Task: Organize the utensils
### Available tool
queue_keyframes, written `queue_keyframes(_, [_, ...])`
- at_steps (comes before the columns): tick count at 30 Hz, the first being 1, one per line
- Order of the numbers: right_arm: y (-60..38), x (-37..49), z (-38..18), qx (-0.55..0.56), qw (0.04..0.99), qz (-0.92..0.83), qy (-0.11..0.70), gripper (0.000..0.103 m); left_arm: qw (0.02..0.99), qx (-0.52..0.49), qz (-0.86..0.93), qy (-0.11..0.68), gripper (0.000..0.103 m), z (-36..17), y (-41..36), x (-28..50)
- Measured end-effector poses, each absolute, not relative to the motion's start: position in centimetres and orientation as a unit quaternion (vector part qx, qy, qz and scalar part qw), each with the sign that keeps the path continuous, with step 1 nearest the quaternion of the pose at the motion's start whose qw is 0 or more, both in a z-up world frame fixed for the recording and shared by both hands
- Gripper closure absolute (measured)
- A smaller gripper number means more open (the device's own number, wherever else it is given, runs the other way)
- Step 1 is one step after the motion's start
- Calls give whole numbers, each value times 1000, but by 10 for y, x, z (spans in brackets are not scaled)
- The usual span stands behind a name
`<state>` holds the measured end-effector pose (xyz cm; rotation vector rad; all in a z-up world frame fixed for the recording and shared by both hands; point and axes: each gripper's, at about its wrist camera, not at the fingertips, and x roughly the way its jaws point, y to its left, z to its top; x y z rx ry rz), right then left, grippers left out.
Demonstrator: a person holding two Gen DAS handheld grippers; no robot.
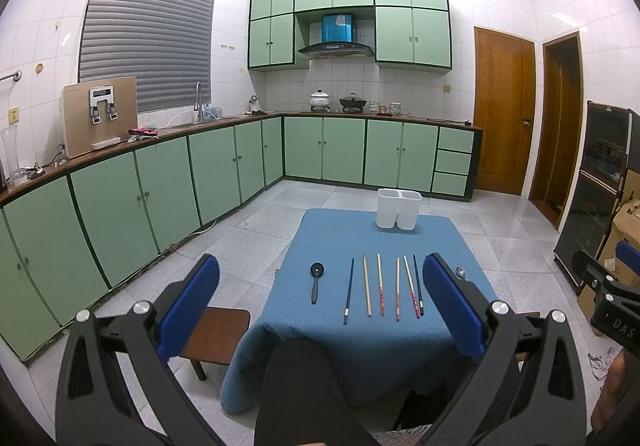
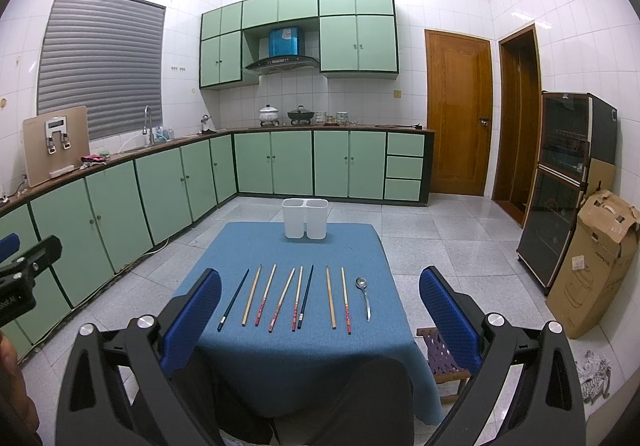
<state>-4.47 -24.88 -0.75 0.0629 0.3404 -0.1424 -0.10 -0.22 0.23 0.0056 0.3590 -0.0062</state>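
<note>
A white two-compartment holder [image 1: 399,208] [image 2: 305,218] stands at the far edge of the table under a blue cloth [image 1: 352,238] [image 2: 260,250]. Several chopsticks [image 1: 380,290] [image 2: 280,298], dark blue, plain wood and red-tipped, lie side by side near the front edge. A black spoon [image 1: 316,280] lies left of them. A metal spoon [image 2: 363,296] lies to their right, half hidden in the left wrist view. My left gripper [image 1: 321,260] and right gripper [image 2: 321,273] hover above the near edge, both open and holding nothing.
A person's dark-trousered legs [image 1: 304,386] are at the table's near side. A wooden stool [image 1: 216,334] stands to the left and a woven folding stool [image 2: 444,358] to the right. A cardboard box [image 2: 596,266] and a dark cabinet [image 2: 560,186] line the right wall.
</note>
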Motion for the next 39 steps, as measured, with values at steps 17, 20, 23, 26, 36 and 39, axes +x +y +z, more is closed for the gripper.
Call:
queue_keyframes(17, [-249, -45, -7, 31, 983, -70, 169, 6, 984, 2, -5, 179, 5, 1, 0, -1])
queue_keyframes(20, [-250, -45, -8, 32, 983, -70, 169, 6, 984, 2, -6, 180, 5, 1, 0, -2])
queue_keyframes(23, [-248, -44, -7, 31, 982, -70, 170, 6, 983, 2, -9, 181, 5, 2, 0, -2])
queue_keyframes(26, [-249, -44, -7, 32, 982, -71, 170, 6, 983, 2, -11, 182, 5, 1, 0, -1])
queue_keyframes(36, [-255, -21, -30, -8, 982, -80, 174, 6, 971, 7, -40, 236, 5, -30, 5, 46])
queue_keyframes(39, [-271, 8, -55, -22, 973, -85, 212, 6, 958, -4, -63, 281, 5, -57, 18, 83])
